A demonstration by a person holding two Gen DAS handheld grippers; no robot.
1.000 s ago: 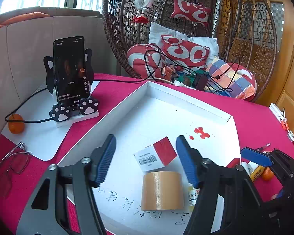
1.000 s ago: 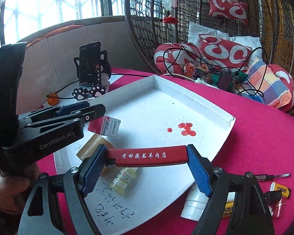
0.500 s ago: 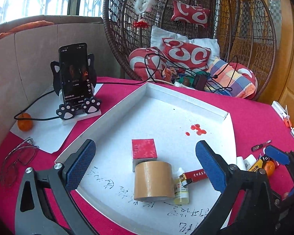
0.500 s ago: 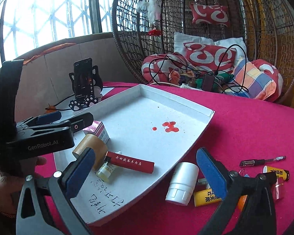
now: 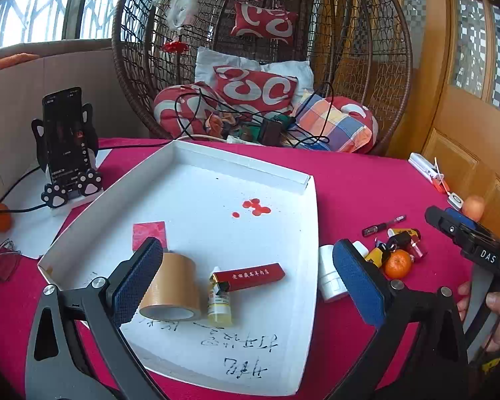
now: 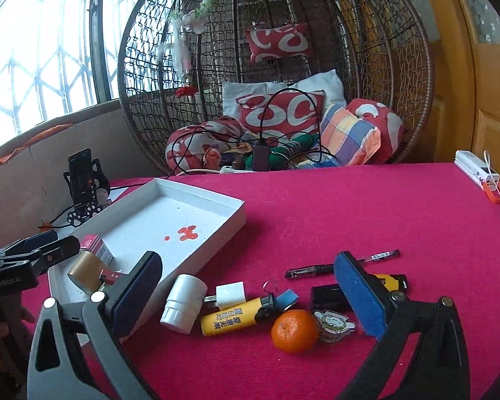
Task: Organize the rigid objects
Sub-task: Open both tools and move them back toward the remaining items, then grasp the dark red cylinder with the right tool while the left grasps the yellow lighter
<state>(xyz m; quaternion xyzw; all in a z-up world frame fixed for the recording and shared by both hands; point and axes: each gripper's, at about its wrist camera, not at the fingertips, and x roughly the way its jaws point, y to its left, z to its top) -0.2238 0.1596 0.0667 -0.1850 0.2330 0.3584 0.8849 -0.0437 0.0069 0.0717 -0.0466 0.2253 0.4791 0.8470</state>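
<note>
A white tray point(image 5: 283, 180) point(image 6: 216, 243) on the red tablecloth holds a brown tape roll point(image 5: 171, 288), a small red box point(image 5: 149, 234), a little yellow bottle point(image 5: 219, 298) and a long red box point(image 5: 253, 276). My left gripper point(image 5: 246, 273) hangs open over the tray's near part, with nothing between its fingers. My right gripper point(image 6: 246, 291) is open above loose items right of the tray: a white bottle point(image 6: 184, 303), a white charger point(image 6: 230, 295), a yellow lighter point(image 6: 228, 316), a tangerine point(image 6: 294, 330), a black pen point(image 6: 341, 263) and a black lighter point(image 6: 330, 296).
A phone on a cat-paw stand point(image 5: 66, 146) stands left of the tray, with glasses point(image 5: 0, 260) and a tangerine point(image 5: 0, 221) nearby. A wicker hanging chair point(image 6: 283, 66) with cushions and cables is behind the table. A power bank point(image 6: 480, 173) lies far right.
Both grippers opened wide, leaving the small red box and the long red box in the tray. The left gripper drew back; the right swung right, over the loose items beside the tray.
</note>
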